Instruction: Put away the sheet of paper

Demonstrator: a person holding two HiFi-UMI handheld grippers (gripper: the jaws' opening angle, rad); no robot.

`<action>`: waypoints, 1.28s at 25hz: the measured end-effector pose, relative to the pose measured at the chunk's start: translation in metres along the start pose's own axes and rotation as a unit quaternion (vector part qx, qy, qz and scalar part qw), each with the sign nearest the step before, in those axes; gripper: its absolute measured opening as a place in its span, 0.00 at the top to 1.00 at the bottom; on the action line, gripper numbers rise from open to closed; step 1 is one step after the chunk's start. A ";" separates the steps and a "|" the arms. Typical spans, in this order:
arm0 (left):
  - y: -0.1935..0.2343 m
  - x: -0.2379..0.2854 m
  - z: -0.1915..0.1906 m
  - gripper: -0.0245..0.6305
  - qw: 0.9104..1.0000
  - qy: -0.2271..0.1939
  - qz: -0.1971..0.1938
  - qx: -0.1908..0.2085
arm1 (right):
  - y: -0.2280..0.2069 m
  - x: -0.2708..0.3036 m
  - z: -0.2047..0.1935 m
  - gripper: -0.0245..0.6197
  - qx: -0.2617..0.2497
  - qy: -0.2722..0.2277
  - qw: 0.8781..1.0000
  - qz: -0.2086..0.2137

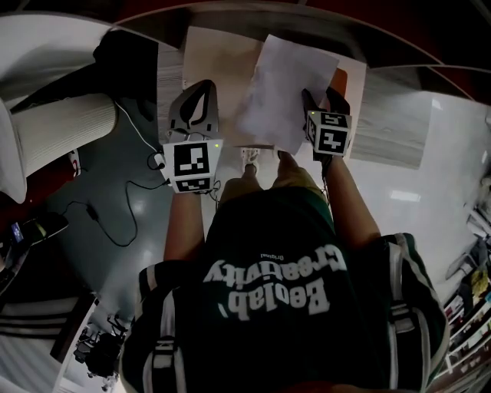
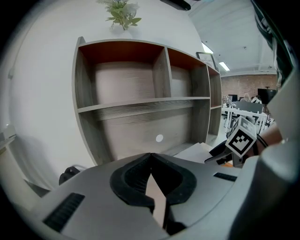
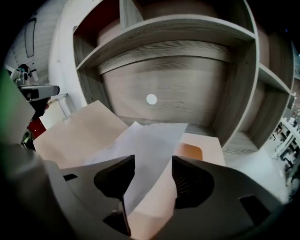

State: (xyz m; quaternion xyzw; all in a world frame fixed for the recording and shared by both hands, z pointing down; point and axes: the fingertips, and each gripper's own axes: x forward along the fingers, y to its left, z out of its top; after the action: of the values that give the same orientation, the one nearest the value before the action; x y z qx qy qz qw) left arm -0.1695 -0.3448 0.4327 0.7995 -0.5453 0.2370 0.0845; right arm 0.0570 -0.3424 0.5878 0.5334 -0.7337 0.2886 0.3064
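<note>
- In the head view my right gripper (image 1: 324,98) sits at about 1 o'clock from the picture's middle, and my left gripper (image 1: 201,90) at about 11 o'clock. Both point away from me toward the grey wooden shelf unit (image 1: 391,123).
- The right gripper's jaws stand wide apart and grip nothing. In its own view the near corner of the sheet of paper (image 3: 150,145) runs down between them, close against the jaw at 9 o'clock. I cannot tell whether it touches that jaw.
- The white sheet lies slanted on a beige folder (image 1: 215,61) on the shelf unit's lowest level. In the right gripper view its far edge reaches toward 12 o'clock.
- In the head view it covers the folder's right part and shows between the two grippers, nearer the right one.
- The left gripper's jaws are closed, with their tips meeting. In its own view a thin beige panel is pinched edge-on between the pads, and it looks like the folder's cover.
- In the right gripper view that cover rises toward 10 o'clock.
- An orange patch (image 3: 190,151) shows on the folder's lower leaf at about 3 o'clock of the sheet, just beside its edge.
- A small white dot (image 3: 151,99) marks the back panel of the compartment, at 12 o'clock above the sheet.
- In the left gripper view a plant (image 2: 123,11) stands on top of the shelf unit at 12 o'clock.
- In the head view a thin cable (image 1: 115,222) trails over the floor at about 9 o'clock.
</note>
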 end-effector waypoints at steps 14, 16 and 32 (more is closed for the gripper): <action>-0.030 0.023 -0.004 0.93 0.999 0.013 -0.033 0.010 | 0.000 0.053 0.012 0.89 -0.103 -0.011 0.994 0.016; -0.029 0.023 -0.009 0.93 0.999 0.019 -0.032 0.009 | -0.004 0.074 -0.003 0.89 -0.098 0.013 0.995 0.015; -0.025 0.024 -0.034 0.93 0.999 0.041 -0.023 -0.006 | 0.056 0.119 -0.014 0.89 -0.149 0.031 0.985 0.081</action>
State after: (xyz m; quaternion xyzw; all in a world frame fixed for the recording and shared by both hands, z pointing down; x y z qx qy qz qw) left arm -0.1496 -0.3412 0.4765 0.8013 -0.5241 0.2639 0.1170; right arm -0.0234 -0.3892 0.6822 0.4114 -0.7995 0.2165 0.3804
